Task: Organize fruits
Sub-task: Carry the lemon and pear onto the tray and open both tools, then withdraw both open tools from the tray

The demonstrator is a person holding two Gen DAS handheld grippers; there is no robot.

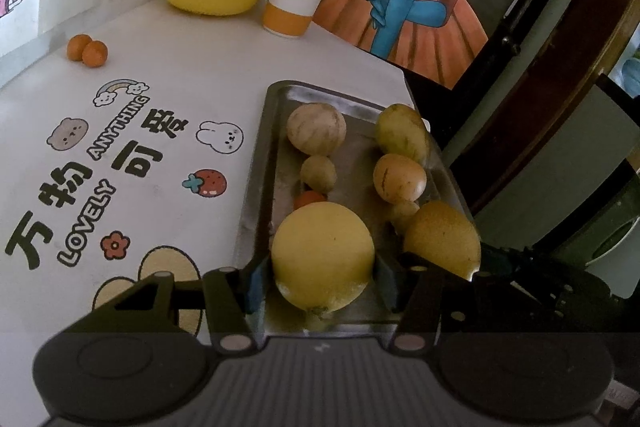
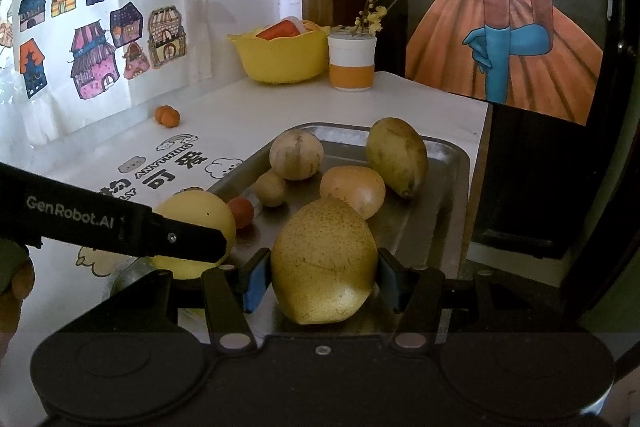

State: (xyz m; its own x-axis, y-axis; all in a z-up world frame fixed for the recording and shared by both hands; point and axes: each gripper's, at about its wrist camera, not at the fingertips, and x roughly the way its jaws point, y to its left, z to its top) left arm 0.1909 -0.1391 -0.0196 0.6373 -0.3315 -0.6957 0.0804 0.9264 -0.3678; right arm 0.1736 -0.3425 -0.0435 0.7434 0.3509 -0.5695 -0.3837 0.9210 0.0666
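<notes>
A: Fruit sits mostly in the metal tray [image 2: 448, 163]. The left gripper [image 1: 320, 281] has its pads against both sides of a round yellow fruit [image 1: 322, 255] at the tray's near end. The right gripper [image 2: 320, 281] is closed the same way on a speckled pear [image 2: 322, 259] beside it.

B: What might go wrong?

A: Both fruits are smooth and rounded, so I'd guess either could roll out of the pads if tilted or squeezed off-centre. The two grippers are just beside each other and could bump. A nudge could also set the tray's loose fruit rolling.

B: What's in there?

A: A striped melon [image 2: 296, 155], a mango [image 2: 398, 155], some smaller yellow fruits and a little orange one [image 2: 241, 211]. Two small oranges [image 1: 88, 51] lie apart on the table [image 1: 200, 59]. The yellow bowl [image 2: 280, 63] at the back holds something orange; I can't tell what.
</notes>
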